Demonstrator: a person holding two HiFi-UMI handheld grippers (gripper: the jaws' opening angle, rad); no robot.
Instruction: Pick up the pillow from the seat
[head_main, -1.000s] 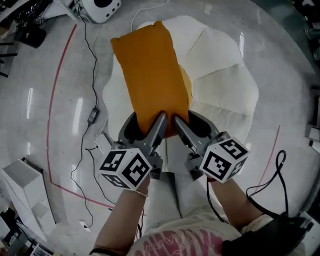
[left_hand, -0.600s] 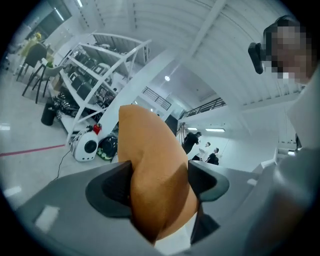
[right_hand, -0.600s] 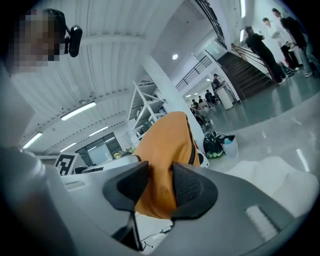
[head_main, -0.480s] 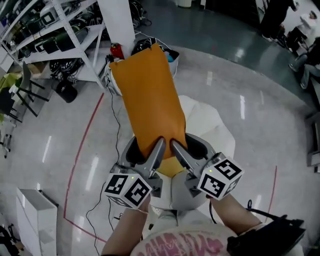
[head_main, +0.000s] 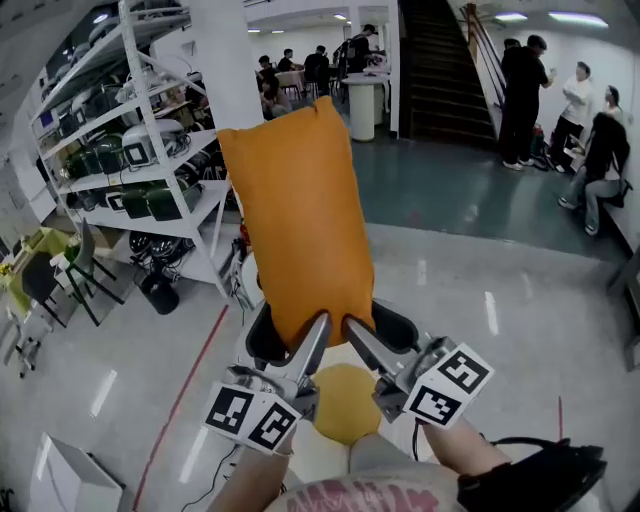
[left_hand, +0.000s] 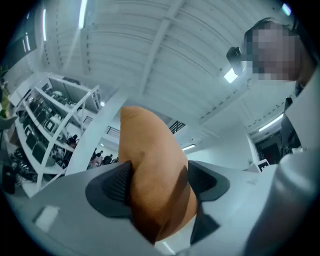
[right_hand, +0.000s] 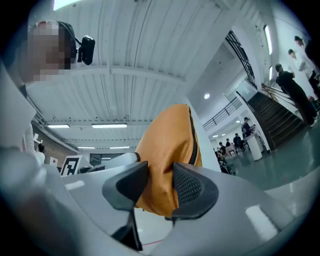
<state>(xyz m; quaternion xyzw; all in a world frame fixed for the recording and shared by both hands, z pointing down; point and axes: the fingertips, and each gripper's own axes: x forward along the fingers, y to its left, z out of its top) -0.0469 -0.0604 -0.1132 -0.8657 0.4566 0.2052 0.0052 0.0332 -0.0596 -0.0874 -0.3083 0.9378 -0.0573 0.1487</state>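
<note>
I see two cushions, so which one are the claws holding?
The long orange pillow, pinched by the left claw and right claw; the round yellow cushion lies below.

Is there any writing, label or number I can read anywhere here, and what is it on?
No readable words or numbers.
Print on the pink shirt: blurred and cut off, unreadable.
Square patterns on the left tool's cube and the right tool's cube: markers, not writing.
Plain orange pillow: no label showing.
Items on the shelves: too small to read.
</note>
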